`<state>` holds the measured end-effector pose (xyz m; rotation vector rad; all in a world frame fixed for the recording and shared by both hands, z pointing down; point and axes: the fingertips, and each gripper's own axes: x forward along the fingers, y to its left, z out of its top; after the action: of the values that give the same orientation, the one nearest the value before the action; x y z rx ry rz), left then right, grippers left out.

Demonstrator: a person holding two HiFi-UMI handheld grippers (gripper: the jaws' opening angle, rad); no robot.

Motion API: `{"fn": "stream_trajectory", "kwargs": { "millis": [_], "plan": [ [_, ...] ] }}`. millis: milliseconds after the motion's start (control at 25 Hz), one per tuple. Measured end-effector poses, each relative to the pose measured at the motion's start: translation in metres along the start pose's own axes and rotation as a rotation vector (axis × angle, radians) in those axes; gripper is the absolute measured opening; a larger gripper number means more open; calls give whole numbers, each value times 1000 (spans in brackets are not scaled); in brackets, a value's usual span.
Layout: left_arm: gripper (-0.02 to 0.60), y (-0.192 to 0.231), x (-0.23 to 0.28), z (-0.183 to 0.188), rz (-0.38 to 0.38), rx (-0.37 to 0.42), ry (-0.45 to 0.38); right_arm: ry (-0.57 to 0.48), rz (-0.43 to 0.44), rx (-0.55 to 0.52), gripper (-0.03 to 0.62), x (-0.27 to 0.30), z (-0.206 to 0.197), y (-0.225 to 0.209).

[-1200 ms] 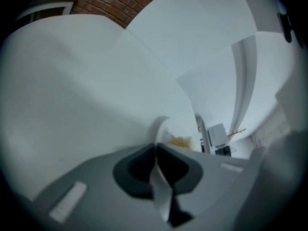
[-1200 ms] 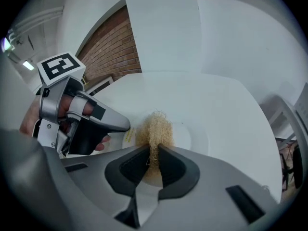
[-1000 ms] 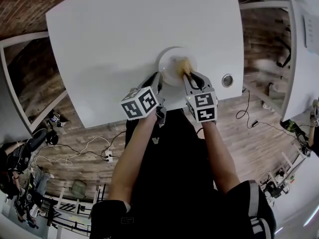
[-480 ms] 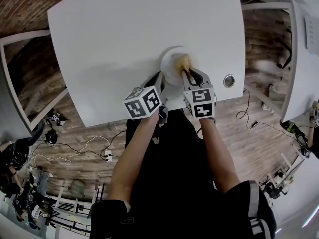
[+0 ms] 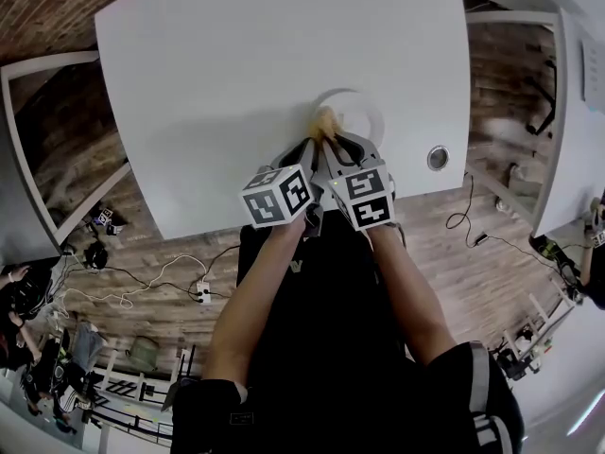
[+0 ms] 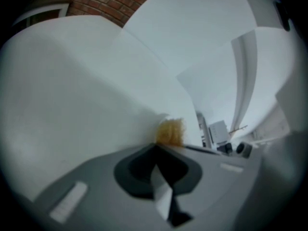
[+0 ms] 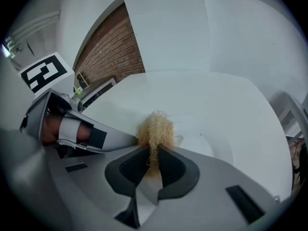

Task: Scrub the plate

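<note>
Both grippers have drawn closer together, and the scrubber (image 5: pixel 326 119) has shifted from mid-plate to the left rim. We count one plate (image 5: pixel 367 112) on one bench (image 5: pixel 227 64). Left gripper (image 6: pixel 156 148): fingers together beside that rim. Right gripper (image 7: pixel 153 150): fingers clamped on the single tan scrubber.

The plate (image 5: pixel 367 104) sat on the table (image 5: pixel 236 64) near its front edge. Your left gripper (image 5: pixel 310 143) and right gripper (image 5: pixel 334 137) met side by side at its near-left rim, with the scrubber (image 5: pixel 326 119) between the right one's jaws.
</note>
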<state>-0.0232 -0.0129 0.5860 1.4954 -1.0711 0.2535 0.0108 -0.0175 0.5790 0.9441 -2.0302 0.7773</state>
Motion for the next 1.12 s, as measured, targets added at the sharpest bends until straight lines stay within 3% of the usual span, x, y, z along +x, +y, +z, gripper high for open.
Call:
{"fn": "stream_trajectory", "kwargs": {
  "millis": [320,600,760,920,1120],
  "plan": [
    [8,2,0,1,7,-62,-8,-3,-39,21,43,-7,-7,-26],
    [8,7,-3,5,11,-40,-15,-5,-116,88,43,-19,-14,-65],
    [9,7,-2,5,1,-20,-5,-1,-162,72,43,-23,-9,-79],
    [8,6,-2,3,4,-2,-3,8,-180,63,43,-21,-9,-76],
    [7,2,-1,4,3,25,2,12,-120,31,43,-8,0,-47]
  ]
}}
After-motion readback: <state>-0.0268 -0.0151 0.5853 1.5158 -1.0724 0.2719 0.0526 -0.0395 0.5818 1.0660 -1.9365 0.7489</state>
